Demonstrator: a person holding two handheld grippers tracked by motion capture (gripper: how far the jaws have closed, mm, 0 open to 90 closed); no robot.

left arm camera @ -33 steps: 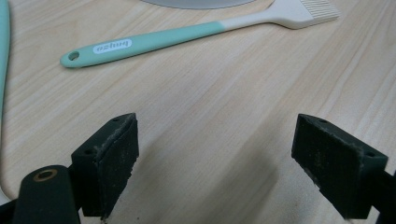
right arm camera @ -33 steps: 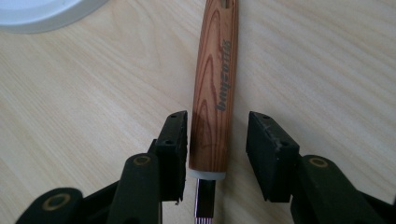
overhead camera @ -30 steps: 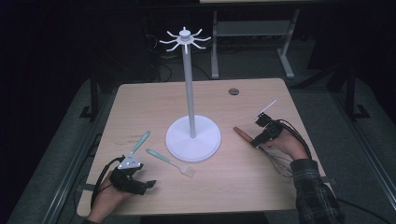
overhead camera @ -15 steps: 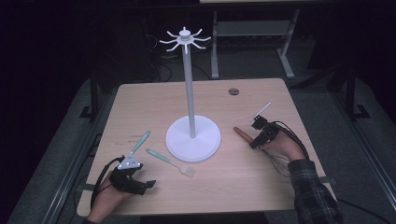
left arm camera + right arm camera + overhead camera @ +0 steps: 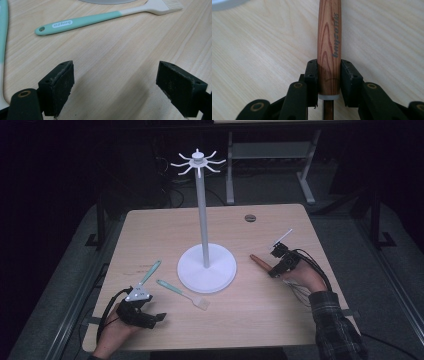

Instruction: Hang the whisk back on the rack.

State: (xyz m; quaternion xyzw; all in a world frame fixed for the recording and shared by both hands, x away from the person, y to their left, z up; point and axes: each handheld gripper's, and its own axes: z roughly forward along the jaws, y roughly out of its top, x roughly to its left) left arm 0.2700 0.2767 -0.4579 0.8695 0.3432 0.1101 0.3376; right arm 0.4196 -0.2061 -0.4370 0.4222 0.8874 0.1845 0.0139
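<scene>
A white hanging stand (image 5: 205, 237) with hooks at its top rises from a round base at the table's middle. My right gripper (image 5: 275, 269) (image 5: 329, 75) is shut on a utensil's wooden handle (image 5: 261, 262) (image 5: 329, 40), right of the base; its pale far end (image 5: 283, 238) sticks up behind the hand. A teal-handled brush (image 5: 182, 293) (image 5: 100, 18) lies left of the base, beside a second teal-handled utensil (image 5: 150, 272) (image 5: 3, 37). My left gripper (image 5: 159, 317) (image 5: 116, 87) rests open on the table near the front left, its jaws wide apart over bare wood.
A small dark round disc (image 5: 250, 218) sits near the table's (image 5: 260, 320) far edge. Metal frame legs (image 5: 230, 165) stand on the dark floor beyond the table. The stand's base (image 5: 107, 1) (image 5: 224, 4) shows at the top of both gripper views.
The right gripper has shifted slightly with the wooden-handled utensil, whose pale end now sits a little lower. The left gripper has not moved.
</scene>
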